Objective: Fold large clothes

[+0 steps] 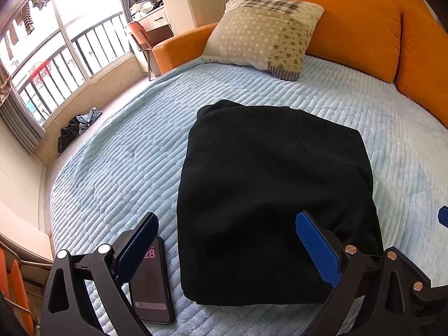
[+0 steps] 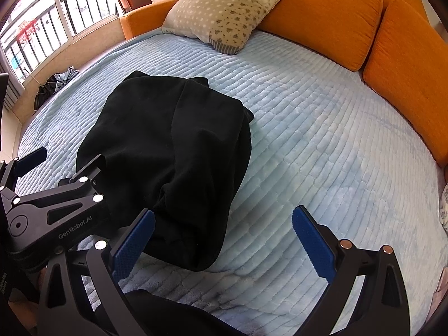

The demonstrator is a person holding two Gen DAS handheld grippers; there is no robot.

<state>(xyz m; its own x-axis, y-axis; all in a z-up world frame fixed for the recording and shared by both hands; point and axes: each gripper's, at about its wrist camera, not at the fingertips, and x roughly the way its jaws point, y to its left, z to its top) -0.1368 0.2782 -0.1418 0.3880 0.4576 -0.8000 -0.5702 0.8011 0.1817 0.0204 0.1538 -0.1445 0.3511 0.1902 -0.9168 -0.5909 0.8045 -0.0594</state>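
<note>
A black garment [image 1: 268, 190] lies folded into a thick rectangle on the light-blue ribbed bed cover [image 1: 117, 168]. My left gripper [image 1: 228, 240] hovers open over the garment's near edge; its blue pads [image 1: 319, 249] hold nothing. In the right wrist view the same garment [image 2: 168, 151] sits left of centre. My right gripper [image 2: 224, 240] stands open over the near right corner of the fold and the bare cover, gripping nothing. The left gripper [image 2: 61, 162] shows there at the left, beside the garment's near left side.
A phone [image 1: 152, 280] with a lit screen lies on the cover just left of the garment. A patterned pillow [image 1: 263, 33] and orange cushions [image 1: 355, 19] line the far side. Dark clothes [image 1: 75, 128] lie on the floor by the railed window [image 1: 56, 56]. Dark fabric [image 2: 173, 313] fills the near edge.
</note>
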